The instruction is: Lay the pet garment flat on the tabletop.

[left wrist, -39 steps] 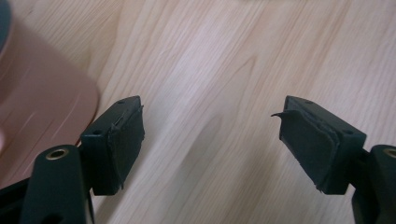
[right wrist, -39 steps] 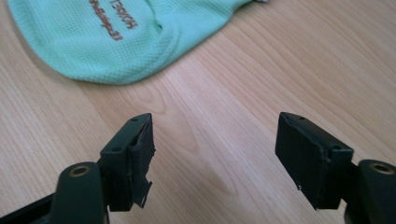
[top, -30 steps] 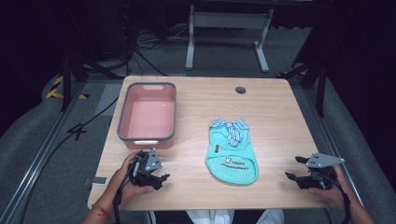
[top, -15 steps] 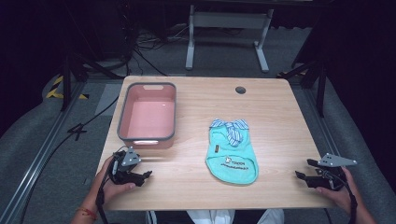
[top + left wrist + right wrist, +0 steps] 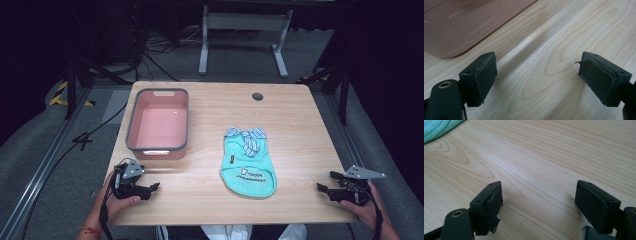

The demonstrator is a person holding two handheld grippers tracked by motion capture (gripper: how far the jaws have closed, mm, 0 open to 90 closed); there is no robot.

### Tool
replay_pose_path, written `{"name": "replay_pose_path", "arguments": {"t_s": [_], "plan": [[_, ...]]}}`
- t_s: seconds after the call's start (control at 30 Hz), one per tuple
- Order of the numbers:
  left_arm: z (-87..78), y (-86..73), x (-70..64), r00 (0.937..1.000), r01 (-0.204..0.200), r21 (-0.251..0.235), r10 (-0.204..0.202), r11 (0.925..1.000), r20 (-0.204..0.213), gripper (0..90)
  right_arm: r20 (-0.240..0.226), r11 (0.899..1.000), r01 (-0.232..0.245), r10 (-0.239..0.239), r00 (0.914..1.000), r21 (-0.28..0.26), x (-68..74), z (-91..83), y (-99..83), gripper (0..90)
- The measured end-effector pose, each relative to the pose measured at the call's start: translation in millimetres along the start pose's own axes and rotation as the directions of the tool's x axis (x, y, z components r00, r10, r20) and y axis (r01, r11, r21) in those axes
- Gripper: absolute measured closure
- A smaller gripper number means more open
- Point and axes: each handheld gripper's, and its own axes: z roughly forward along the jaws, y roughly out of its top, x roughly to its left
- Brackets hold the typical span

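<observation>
Small teal garment (image 5: 248,167) lying flat on the counter (image 5: 300,130), just right of the pink bin (image 5: 159,124), long axis running from collar at the far end to hem at the near edge. Left hand-held gripper (image 5: 152,188) sits near the bin's front; right hand-held gripper (image 5: 322,189) lies right of the hem, about equally near. Both have jaws spread wide, holding nothing.

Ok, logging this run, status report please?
Left gripper open, empty, near pink bin. Right gripper open, empty, at table edge. Teal garment flat between them, untouched. Nothing in the way.
</observation>
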Motion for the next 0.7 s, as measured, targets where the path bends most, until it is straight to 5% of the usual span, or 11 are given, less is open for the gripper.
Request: {"name": "replay_pose_path", "arguments": {"t_s": [0.7], "plan": [[-0.7,-1.0,-2.5,0.9992,0.034,0.001,-0.034,0.9994,-0.023,15.6,0.02,1.0,-0.015,0.015,0.9997,0.001,-0.2,0.4,0.2,22.4]]}}
